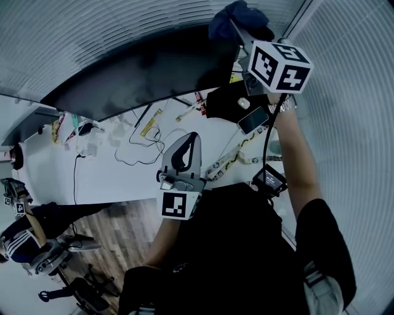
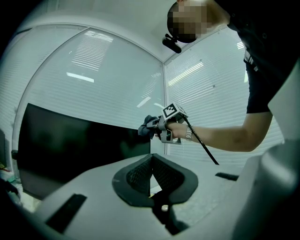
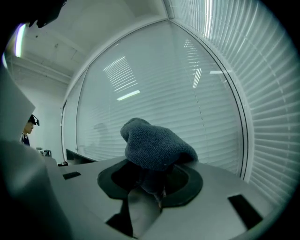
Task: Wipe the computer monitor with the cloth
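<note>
The right tool [image 1: 239, 29] is clamped on a dark blue cloth [image 1: 237, 17] in the upper right of the head view, at the upper right corner of the black monitor [image 1: 141, 67]. In the right gripper view, the cloth [image 3: 157, 146] bulges over the right tool [image 3: 157, 180] and hides its jaw tips. The screen is almost out of that frame, so I cannot tell if the cloth touches the glass. The left gripper view shows the cloth [image 2: 147, 125] just at the edge of the monitor [image 2: 79, 145], but it is small there.

The left tool [image 1: 184, 154] hangs in the middle of the head view. In its own view the left tool [image 2: 151, 176] has its jaws together with nothing between them. Its body cuts off the lower part of the monitor.

On the white surface [image 1: 111, 175] lie thin cables [image 1: 138, 146] and a phone [image 1: 253, 120], partly hidden by the arm. Closed blinds [image 3: 211, 93] stand behind everything.
</note>
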Action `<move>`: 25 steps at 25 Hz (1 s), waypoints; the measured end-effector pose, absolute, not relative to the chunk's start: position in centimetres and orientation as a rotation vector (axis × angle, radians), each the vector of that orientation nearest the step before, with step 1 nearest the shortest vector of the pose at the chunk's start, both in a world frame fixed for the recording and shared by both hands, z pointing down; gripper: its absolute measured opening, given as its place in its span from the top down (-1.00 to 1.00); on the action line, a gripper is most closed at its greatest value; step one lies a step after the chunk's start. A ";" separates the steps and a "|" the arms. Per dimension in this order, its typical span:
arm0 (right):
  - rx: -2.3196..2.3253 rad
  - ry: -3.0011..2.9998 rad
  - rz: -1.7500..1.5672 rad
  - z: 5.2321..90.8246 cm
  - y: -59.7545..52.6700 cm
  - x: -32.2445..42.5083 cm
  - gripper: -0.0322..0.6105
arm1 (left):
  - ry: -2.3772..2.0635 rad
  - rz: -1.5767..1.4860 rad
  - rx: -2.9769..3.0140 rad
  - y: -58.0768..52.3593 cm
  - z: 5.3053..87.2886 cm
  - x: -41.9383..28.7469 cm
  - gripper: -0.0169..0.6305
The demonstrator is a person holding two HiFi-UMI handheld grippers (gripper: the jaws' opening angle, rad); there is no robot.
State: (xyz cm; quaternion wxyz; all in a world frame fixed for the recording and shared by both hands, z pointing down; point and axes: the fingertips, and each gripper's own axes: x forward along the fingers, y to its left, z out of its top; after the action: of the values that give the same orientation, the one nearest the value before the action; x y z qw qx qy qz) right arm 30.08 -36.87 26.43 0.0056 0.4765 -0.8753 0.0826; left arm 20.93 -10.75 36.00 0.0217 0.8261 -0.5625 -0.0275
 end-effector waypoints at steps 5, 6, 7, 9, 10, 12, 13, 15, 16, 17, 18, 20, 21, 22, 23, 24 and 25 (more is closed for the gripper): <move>1.517 -2.738 0.274 26.7 -36.7 31.5 0.47 | -1.727 -0.081 2.570 -10.6 36.2 21.6 0.92; 1.518 -2.737 0.275 26.8 -36.7 31.6 0.47 | -1.722 -0.083 2.573 -10.6 36.2 21.7 0.92; 1.517 -2.736 0.275 27.0 -36.7 31.7 0.47 | -1.717 -0.084 2.577 -10.7 36.2 21.9 0.92; 1.516 -2.733 0.272 27.3 -36.5 31.9 0.47 | -1.706 -0.079 2.582 -10.6 36.2 22.3 0.92; 1.518 -2.731 0.273 27.6 -36.4 32.1 0.47 | -1.702 -0.076 2.584 -10.6 36.2 22.5 0.92; 1.522 -2.727 0.281 28.1 -36.3 32.4 0.47 | -1.699 -0.073 2.585 -10.4 36.3 22.7 0.92; 1.523 -2.726 0.286 28.4 -36.2 32.6 0.47 | -1.699 -0.072 2.585 -10.4 36.4 22.8 0.92; 1.525 -2.725 0.295 28.9 -36.2 32.7 0.47 | -1.701 -0.067 2.582 -10.3 36.7 22.7 0.92; 1.527 -2.724 0.299 29.0 -36.1 32.7 0.47 | -1.701 -0.064 2.580 -10.3 36.8 22.7 0.92; 1.528 -2.723 0.302 29.1 -36.1 32.7 0.47 | -1.700 -0.061 2.577 -10.2 36.8 22.7 0.92; 1.530 -2.720 0.305 29.2 -36.1 32.7 0.47 | -1.698 -0.058 2.574 -10.3 36.8 22.7 0.92; 1.523 -2.705 0.311 29.7 -36.0 32.5 0.47 | -1.696 -0.054 2.570 -10.2 36.8 22.7 0.92; 1.511 -2.688 0.316 30.3 -35.9 32.4 0.48 | -1.696 -0.054 2.569 -10.2 36.8 22.7 0.92; 1.495 -2.666 0.322 31.1 -35.9 32.2 0.48 | -1.696 -0.054 2.566 -10.1 36.9 22.7 0.92; 1.483 -2.647 0.330 32.0 -35.9 32.1 0.48 | -1.696 -0.053 2.563 -10.1 36.9 22.6 0.92; 1.479 -2.633 0.339 32.9 -35.9 32.0 0.48 | -1.696 -0.049 2.559 -10.1 37.1 22.6 0.92; 1.480 -2.625 0.352 33.7 -36.0 32.1 0.48 | -1.696 -0.044 2.555 -10.1 37.2 22.5 0.92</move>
State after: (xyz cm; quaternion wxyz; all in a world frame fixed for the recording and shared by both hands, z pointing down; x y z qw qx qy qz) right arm 32.09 -35.96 33.67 0.0538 0.4873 -0.8638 0.1160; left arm 22.48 -10.10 37.20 0.0371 0.8325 -0.5526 -0.0144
